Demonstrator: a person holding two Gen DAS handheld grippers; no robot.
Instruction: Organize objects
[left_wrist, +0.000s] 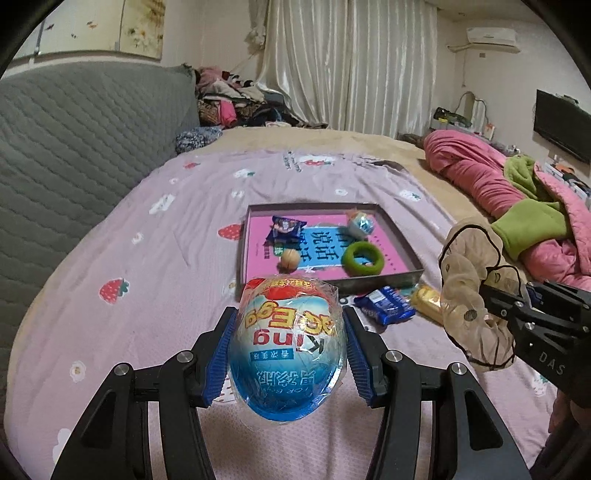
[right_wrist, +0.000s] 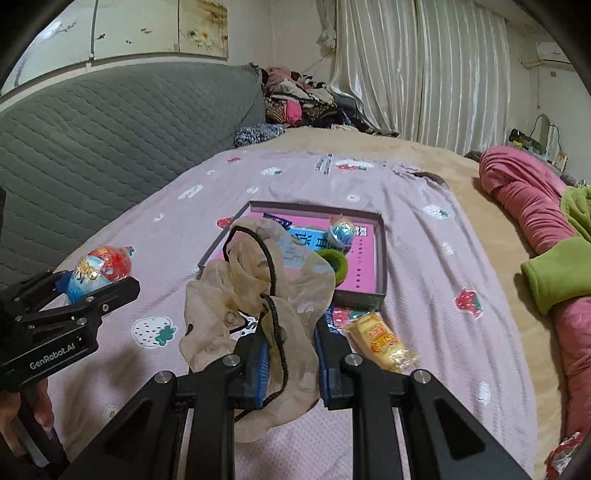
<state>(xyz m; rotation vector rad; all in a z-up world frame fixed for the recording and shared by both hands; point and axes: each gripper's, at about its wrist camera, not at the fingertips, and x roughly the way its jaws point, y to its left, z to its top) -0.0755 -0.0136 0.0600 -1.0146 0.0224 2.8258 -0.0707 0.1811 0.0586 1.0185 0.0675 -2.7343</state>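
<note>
Already my left gripper (left_wrist: 290, 354) clamped the egg (left_wrist: 288, 347) and my right gripper (right_wrist: 290, 360) pinched the scrunchie (right_wrist: 255, 295); the box (left_wrist: 384, 282) lay straight ahead on the bedspread (left_wrist: 147, 332), its near edge facing both.

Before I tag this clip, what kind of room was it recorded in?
Most likely a bedroom in a home: a bed spread with a lilac strawberry-print sheet, a grey quilted padded headboard along its side, and a rumpled pink quilt. Long pale pleated curtains hang behind.
</note>
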